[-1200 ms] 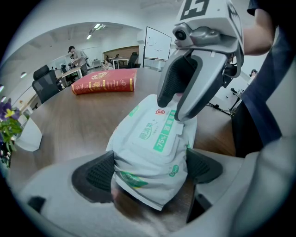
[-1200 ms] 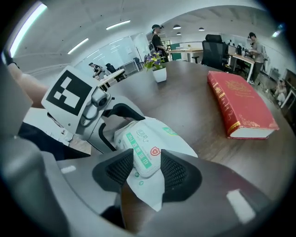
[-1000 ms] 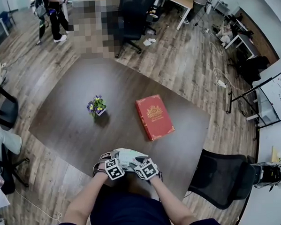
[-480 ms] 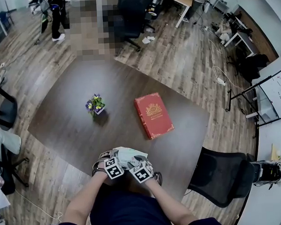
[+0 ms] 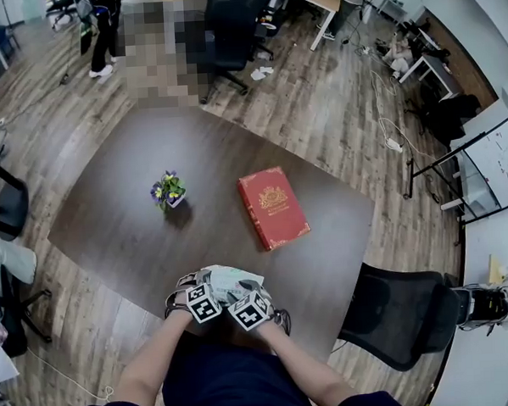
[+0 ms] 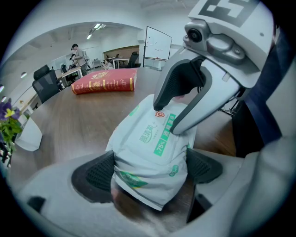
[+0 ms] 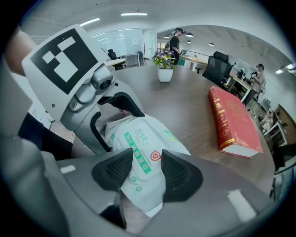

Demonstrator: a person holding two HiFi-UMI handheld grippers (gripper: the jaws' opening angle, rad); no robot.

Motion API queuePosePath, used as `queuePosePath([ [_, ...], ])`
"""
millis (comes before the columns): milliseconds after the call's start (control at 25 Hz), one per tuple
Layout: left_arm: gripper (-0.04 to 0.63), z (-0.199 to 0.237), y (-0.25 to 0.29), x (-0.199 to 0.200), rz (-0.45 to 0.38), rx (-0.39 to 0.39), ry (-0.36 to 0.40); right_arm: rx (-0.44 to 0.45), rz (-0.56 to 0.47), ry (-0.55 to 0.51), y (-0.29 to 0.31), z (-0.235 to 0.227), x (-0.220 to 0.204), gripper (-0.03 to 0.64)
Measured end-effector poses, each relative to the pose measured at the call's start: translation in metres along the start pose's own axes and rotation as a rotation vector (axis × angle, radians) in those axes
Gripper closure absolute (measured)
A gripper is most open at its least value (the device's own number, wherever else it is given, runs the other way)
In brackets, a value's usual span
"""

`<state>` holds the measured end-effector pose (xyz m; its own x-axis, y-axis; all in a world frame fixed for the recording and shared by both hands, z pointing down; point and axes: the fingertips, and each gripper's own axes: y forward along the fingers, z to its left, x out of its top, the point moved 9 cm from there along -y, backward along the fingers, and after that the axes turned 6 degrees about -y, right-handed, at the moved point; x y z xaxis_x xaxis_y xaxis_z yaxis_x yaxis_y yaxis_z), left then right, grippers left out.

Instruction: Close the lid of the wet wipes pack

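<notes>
We see that the right tongs (image 7: 147, 171) have rolled slightly since a second ago; they grip nothing, tips narrowly apart on top of the wet wipes pack (image 6: 152, 139), while the left tongs (image 6: 150, 169) stay clamped on the pack's end at the near edge of the tabletop (image 5: 111, 222). We judge the lid is being pressed flat, the task nearly done. The dark tabletop also bears a red book (image 5: 273, 207) and a small flower pot (image 5: 168, 191), amid wooden floor (image 5: 317, 110) and office chairs (image 5: 396, 318)

A red book (image 5: 273, 208) lies flat on the dark bench (image 5: 111, 222), well apart from a small pot of purple flowers (image 5: 168, 191); a black office chair (image 5: 400, 317) stands alongside.
</notes>
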<state>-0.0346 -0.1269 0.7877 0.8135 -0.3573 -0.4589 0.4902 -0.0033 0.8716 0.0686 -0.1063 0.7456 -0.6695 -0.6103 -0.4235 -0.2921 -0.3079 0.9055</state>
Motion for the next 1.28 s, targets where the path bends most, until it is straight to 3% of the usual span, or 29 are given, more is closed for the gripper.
queuePosePath([
  [360, 0.110, -0.004, -0.006, -0.003, -0.044, 0.033, -0.010, 0.017, -0.014, 0.017, -0.001, -0.001, -0.002, 0.401],
  [720, 0.021, -0.029, -0.071, -0.008, -0.276, 0.078, -0.147, 0.033, -0.042, 0.042, -0.002, -0.004, -0.007, 0.400],
  [840, -0.002, -0.039, -0.094, -0.008, -0.320, 0.102, -0.189, 0.025, -0.056, 0.042, -0.005, -0.003, -0.006, 0.400],
  [1280, -0.005, -0.076, -0.177, 0.002, -0.519, 0.178, -0.277, 0.009, -0.093, 0.055, -0.005, 0.000, -0.013, 0.402],
])
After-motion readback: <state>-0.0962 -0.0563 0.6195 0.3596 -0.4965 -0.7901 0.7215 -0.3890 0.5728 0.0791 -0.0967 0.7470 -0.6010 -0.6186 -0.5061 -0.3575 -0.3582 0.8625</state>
